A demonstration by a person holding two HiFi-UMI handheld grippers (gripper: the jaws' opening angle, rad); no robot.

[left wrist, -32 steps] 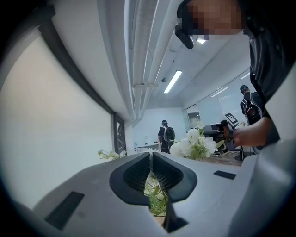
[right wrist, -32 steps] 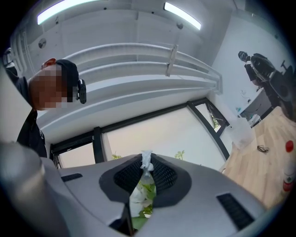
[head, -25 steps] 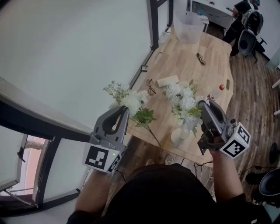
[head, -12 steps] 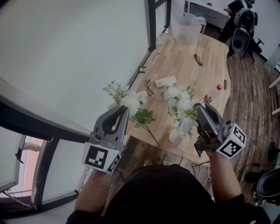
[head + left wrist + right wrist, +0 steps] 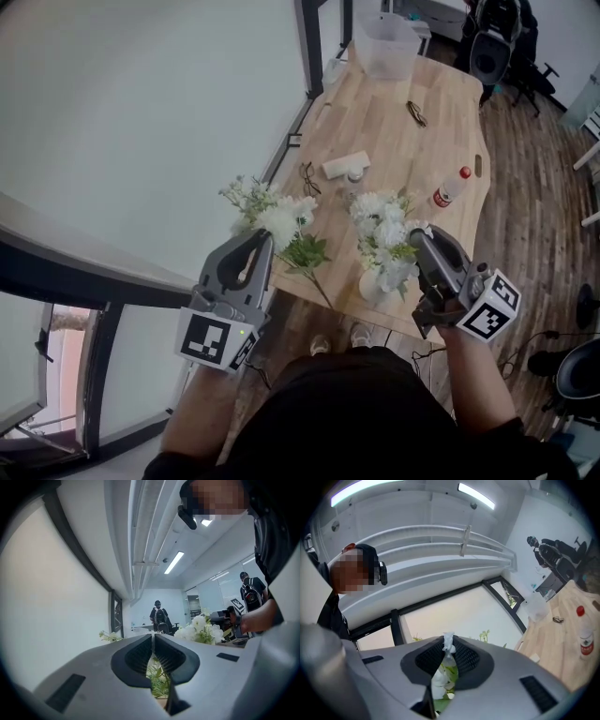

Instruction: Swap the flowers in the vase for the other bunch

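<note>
The vase (image 5: 372, 284) stands at the near edge of the table (image 5: 394, 131). The right bunch (image 5: 382, 217) of white blooms rises straight out of its neck; how deep the stems sit inside cannot be told. The right gripper (image 5: 419, 240) comes at this bunch from the right, with its jaws a little apart and clenched on leaves and a white bloom (image 5: 448, 643). It probably grips up in the foliage because the vase's neck hides the stems, and a hold there keeps the bunch gathered and upright over the mouth. The left gripper (image 5: 265, 236) has its jaws almost together, pinched on the thin stalks of the left bunch (image 5: 277, 221). It holds that bunch out past the table's left near corner, blooms pointing far and the bare stem (image 5: 319, 286) slanting back toward the vase. Keeping it off to that side seems meant to stop the two bunches tangling and to leave the vase free for the right one. With one bunch in the vase and one out, the swap looks about midway. Which bunch is the replacement is not settled by what shows here. A bottle (image 5: 448, 189) and a clear tub (image 5: 384, 42) sit farther along the table, well apart from the work.
</note>
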